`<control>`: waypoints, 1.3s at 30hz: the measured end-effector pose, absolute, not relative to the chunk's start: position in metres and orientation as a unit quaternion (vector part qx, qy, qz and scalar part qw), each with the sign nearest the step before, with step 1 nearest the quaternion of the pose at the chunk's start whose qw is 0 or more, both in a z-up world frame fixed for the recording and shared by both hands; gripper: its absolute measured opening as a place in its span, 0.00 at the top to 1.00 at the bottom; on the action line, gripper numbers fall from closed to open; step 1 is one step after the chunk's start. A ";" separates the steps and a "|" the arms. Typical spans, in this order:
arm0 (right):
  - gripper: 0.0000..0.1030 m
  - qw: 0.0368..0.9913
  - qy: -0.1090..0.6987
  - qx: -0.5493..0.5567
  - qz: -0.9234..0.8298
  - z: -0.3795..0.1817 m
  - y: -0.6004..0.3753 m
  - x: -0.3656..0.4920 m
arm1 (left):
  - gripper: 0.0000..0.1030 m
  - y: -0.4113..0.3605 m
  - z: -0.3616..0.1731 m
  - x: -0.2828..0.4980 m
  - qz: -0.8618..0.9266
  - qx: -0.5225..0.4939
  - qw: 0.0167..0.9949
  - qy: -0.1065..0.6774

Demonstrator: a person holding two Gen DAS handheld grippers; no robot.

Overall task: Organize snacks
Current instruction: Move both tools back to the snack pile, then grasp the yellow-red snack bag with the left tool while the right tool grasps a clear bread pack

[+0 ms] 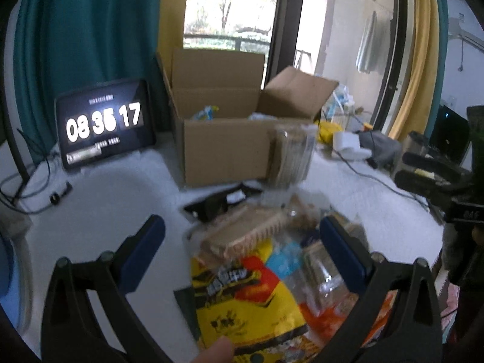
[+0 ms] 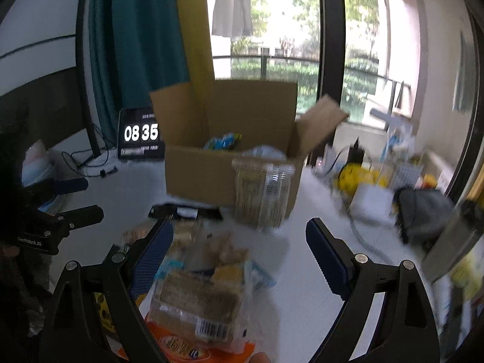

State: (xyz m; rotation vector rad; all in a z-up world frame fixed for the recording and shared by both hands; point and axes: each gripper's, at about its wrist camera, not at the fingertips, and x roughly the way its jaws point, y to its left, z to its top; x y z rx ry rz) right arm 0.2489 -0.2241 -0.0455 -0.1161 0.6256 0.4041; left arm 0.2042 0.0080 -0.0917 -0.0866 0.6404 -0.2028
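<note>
An open cardboard box (image 1: 224,148) (image 2: 205,172) stands on the white table with blue-wrapped snacks inside. A clear tub of biscuits (image 1: 292,157) (image 2: 261,193) leans against its front. A pile of snack packs lies before me: a yellow bag (image 1: 242,296), clear wafer packs (image 1: 239,236), a clear bread pack (image 2: 196,305) and an orange pack (image 2: 181,348). My left gripper (image 1: 242,251) is open and empty over the pile. My right gripper (image 2: 239,257) is open and empty over the pile. The right gripper also shows at the left wrist view's right edge (image 1: 429,172).
A tablet clock (image 1: 104,124) (image 2: 140,134) stands left of the box with cables beside it. A flat black item (image 1: 220,201) lies before the box. Clutter on the right includes a yellow toy (image 2: 360,175), a white block (image 2: 372,202) and a grey pouch (image 2: 423,214).
</note>
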 end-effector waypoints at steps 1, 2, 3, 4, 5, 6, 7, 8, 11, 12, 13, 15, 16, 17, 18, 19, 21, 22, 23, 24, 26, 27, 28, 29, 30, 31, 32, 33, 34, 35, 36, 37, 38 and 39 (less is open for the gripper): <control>0.11 0.928 0.311 -0.052 0.198 -0.051 -0.226 0.249 | 0.00 0.009 -0.096 0.205 -0.100 -0.044 0.942 0.318; 0.11 0.925 0.321 -0.044 0.197 -0.060 -0.227 0.250 | 0.00 0.009 -0.102 0.205 -0.100 -0.046 0.939 0.325; 0.11 0.923 0.330 -0.037 0.197 -0.068 -0.227 0.250 | 0.00 0.010 -0.108 0.206 -0.099 -0.049 0.937 0.332; 0.11 0.919 0.339 -0.030 0.198 -0.076 -0.228 0.251 | 0.00 0.011 -0.113 0.207 -0.098 -0.052 0.934 0.339; 0.11 0.914 0.353 -0.020 0.200 -0.087 -0.229 0.251 | 0.00 0.013 -0.119 0.209 -0.094 -0.057 0.931 0.348; 0.11 0.911 0.360 -0.014 0.201 -0.093 -0.229 0.251 | 0.00 0.016 -0.125 0.210 -0.089 -0.067 0.927 0.358; 0.11 0.905 0.373 -0.003 0.204 -0.103 -0.230 0.251 | 0.00 0.018 -0.130 0.210 -0.088 -0.077 0.923 0.367; 0.11 0.901 0.382 0.005 0.206 -0.110 -0.231 0.251 | 0.00 0.019 -0.138 0.209 -0.086 -0.090 0.917 0.380; 0.11 0.890 0.403 0.025 0.213 -0.129 -0.234 0.250 | 0.00 0.020 -0.150 0.203 -0.080 -0.105 0.907 0.399; 0.11 0.886 0.409 0.030 0.215 -0.135 -0.235 0.250 | 0.00 0.021 -0.154 0.201 -0.079 -0.116 0.904 0.404; 0.11 0.882 0.416 0.036 0.216 -0.139 -0.237 0.250 | 0.00 0.022 -0.158 0.198 -0.082 -0.134 0.900 0.406; 0.11 0.871 0.435 0.049 0.224 -0.148 -0.238 0.250 | 0.00 0.021 -0.164 0.194 -0.083 -0.157 0.894 0.413; 0.11 0.864 0.443 0.052 0.231 -0.153 -0.237 0.250 | 0.00 0.018 -0.167 0.193 -0.080 -0.157 0.892 0.416; 0.11 0.862 0.446 0.054 0.236 -0.154 -0.236 0.250 | 0.00 0.014 -0.169 0.193 -0.079 -0.156 0.891 0.419; 0.11 0.859 0.448 0.056 0.241 -0.156 -0.236 0.249 | 0.00 0.011 -0.172 0.194 -0.078 -0.155 0.889 0.424; 0.11 0.856 0.449 0.060 0.249 -0.157 -0.235 0.249 | 0.00 0.007 -0.175 0.197 -0.078 -0.155 0.886 0.430; 0.12 0.850 0.452 0.071 0.262 -0.159 -0.233 0.249 | 0.00 0.004 -0.184 0.204 -0.074 -0.153 0.878 0.447; 0.12 0.847 0.454 0.075 0.266 -0.160 -0.232 0.250 | 0.00 0.003 -0.188 0.207 -0.065 -0.144 0.876 0.455; 0.13 0.845 0.456 0.077 0.267 -0.161 -0.231 0.251 | 0.00 0.001 -0.192 0.210 -0.058 -0.130 0.875 0.463; 0.15 0.843 0.461 0.075 0.266 -0.164 -0.230 0.251 | 0.00 0.000 -0.194 0.211 -0.058 -0.118 0.873 0.470; 0.18 0.839 0.469 0.072 0.265 -0.168 -0.229 0.253 | 0.00 0.000 -0.193 0.211 -0.061 -0.115 0.873 0.471; 0.21 0.837 0.472 0.074 0.266 -0.170 -0.228 0.254 | 0.00 0.001 -0.193 0.212 -0.061 -0.121 0.870 0.473; 0.22 0.836 0.473 0.077 0.268 -0.171 -0.229 0.256 | 0.00 0.002 -0.192 0.213 -0.063 -0.126 0.870 0.473; 0.27 0.834 0.474 0.078 0.271 -0.171 -0.229 0.257 | 0.01 0.003 -0.192 0.213 -0.067 -0.129 0.870 0.471; 0.32 0.833 0.474 0.079 0.274 -0.172 -0.230 0.257 | 0.01 0.004 -0.192 0.214 -0.071 -0.132 0.869 0.471; 0.34 0.832 0.473 0.081 0.277 -0.172 -0.230 0.257 | 0.05 0.005 -0.191 0.215 -0.073 -0.131 0.870 0.470; 0.40 0.831 0.472 0.084 0.283 -0.171 -0.230 0.258 | 0.16 0.004 -0.189 0.215 -0.073 -0.123 0.872 0.469; 0.48 0.830 0.470 0.083 0.288 -0.170 -0.230 0.258 | 0.23 0.003 -0.188 0.215 -0.072 -0.111 0.873 0.469; 0.50 0.828 0.467 0.082 0.298 -0.169 -0.229 0.257 | 0.28 0.002 -0.187 0.214 -0.073 -0.103 0.875 0.467; 0.53 0.830 0.463 0.078 0.301 -0.167 -0.229 0.255 | 0.40 0.003 -0.186 0.214 -0.075 -0.100 0.876 0.466; 0.54 0.834 0.457 0.066 0.302 -0.164 -0.226 0.253 | 0.62 0.003 -0.186 0.215 -0.075 -0.097 0.875 0.469; 0.57 0.837 0.452 0.059 0.304 -0.163 -0.225 0.251 | 0.68 0.003 -0.186 0.216 -0.070 -0.094 0.873 0.473; 0.60 0.840 0.445 0.051 0.306 -0.159 -0.224 0.248 | 0.69 0.004 -0.184 0.215 -0.066 -0.091 0.874 0.472; 0.62 0.842 0.441 0.046 0.307 -0.157 -0.223 0.247 | 0.71 0.005 -0.183 0.214 -0.068 -0.091 0.876 0.469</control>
